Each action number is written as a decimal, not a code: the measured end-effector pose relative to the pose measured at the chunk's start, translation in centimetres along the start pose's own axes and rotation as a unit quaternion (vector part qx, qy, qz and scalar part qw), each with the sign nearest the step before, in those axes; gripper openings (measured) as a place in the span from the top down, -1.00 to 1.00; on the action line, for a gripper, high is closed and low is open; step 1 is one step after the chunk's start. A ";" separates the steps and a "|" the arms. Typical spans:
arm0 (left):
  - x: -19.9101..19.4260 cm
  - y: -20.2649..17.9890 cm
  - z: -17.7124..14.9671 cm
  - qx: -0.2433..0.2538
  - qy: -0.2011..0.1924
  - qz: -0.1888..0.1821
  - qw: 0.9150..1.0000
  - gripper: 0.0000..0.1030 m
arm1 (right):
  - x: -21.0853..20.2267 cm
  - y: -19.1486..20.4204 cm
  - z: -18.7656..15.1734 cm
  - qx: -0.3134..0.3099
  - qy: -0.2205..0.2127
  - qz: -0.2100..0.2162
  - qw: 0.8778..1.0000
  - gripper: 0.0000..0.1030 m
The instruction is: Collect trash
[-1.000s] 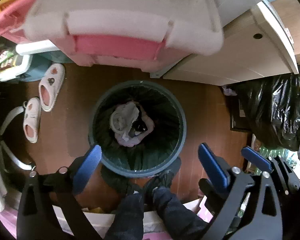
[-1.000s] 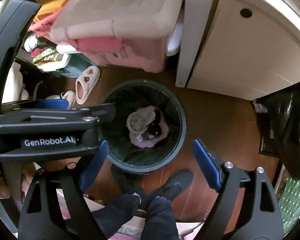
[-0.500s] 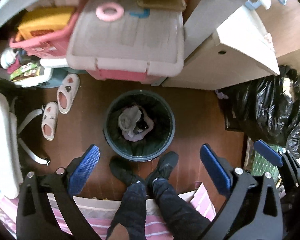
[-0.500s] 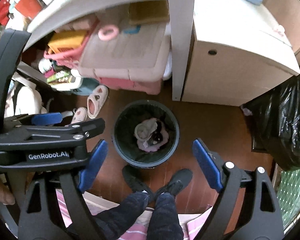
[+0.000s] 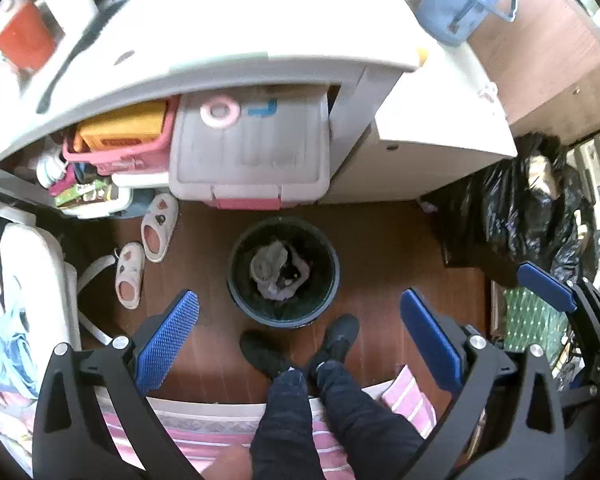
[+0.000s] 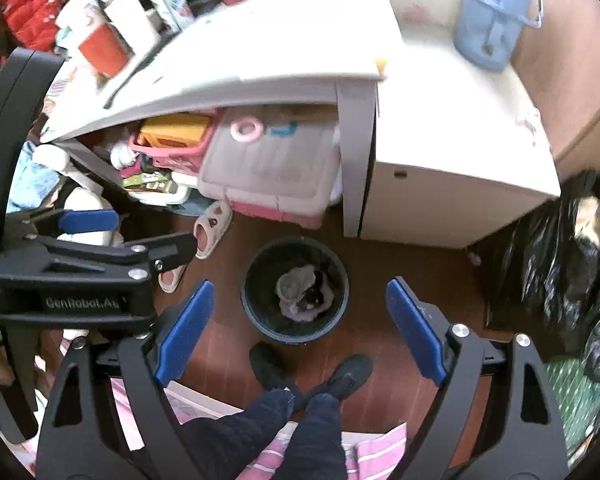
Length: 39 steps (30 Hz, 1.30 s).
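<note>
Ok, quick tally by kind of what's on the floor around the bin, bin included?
Bin: 1
Slippers: 2
Black rubbish bags: 1 that I can make out
Storage box: 1
Total: 5

A round dark waste bin holding crumpled grey and pink trash is seen on the brown wooden floor, framed between the widely parted blue-padded right gripper.
</note>
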State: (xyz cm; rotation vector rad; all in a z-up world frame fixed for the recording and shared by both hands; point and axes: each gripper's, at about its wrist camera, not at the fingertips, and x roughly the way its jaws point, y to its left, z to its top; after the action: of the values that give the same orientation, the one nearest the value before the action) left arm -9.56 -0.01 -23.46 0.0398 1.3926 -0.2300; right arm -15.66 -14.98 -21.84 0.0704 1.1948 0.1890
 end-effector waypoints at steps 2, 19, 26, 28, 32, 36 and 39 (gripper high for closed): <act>-1.9 0.1 0.4 -0.003 -0.012 0.001 1.000 -0.91 | -1.6 0.4 0.8 -0.017 -0.009 0.007 1.000 -0.69; -9.8 0.0 3.9 -0.013 -0.073 0.023 0.997 -0.91 | -6.9 2.4 4.9 -0.080 -0.061 0.044 0.994 -0.69; -10.7 -1.0 5.1 -0.009 -0.082 0.023 0.996 -0.91 | -7.6 1.4 5.5 -0.075 -0.071 0.045 0.994 -0.69; -10.8 -1.4 5.3 -0.007 -0.083 0.022 0.996 -0.91 | -7.7 1.0 5.5 -0.072 -0.073 0.043 0.994 -0.69; -11.0 -2.0 5.5 -0.003 -0.084 0.022 0.996 -0.91 | -7.9 0.3 5.5 -0.066 -0.077 0.040 0.994 -0.69; -11.2 -2.4 5.4 -0.001 -0.087 0.024 0.996 -0.91 | -8.1 -0.2 5.2 -0.061 -0.079 0.038 0.994 -0.69; -11.0 -2.4 5.4 -0.005 -0.080 0.016 0.997 -0.91 | -8.3 -0.5 4.8 -0.060 -0.080 0.038 0.994 -0.69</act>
State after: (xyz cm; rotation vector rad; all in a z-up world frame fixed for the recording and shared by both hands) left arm -6.52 -1.69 -11.44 0.0348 1.2326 -0.1948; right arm -14.09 -16.73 -12.58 0.0250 1.0205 0.3149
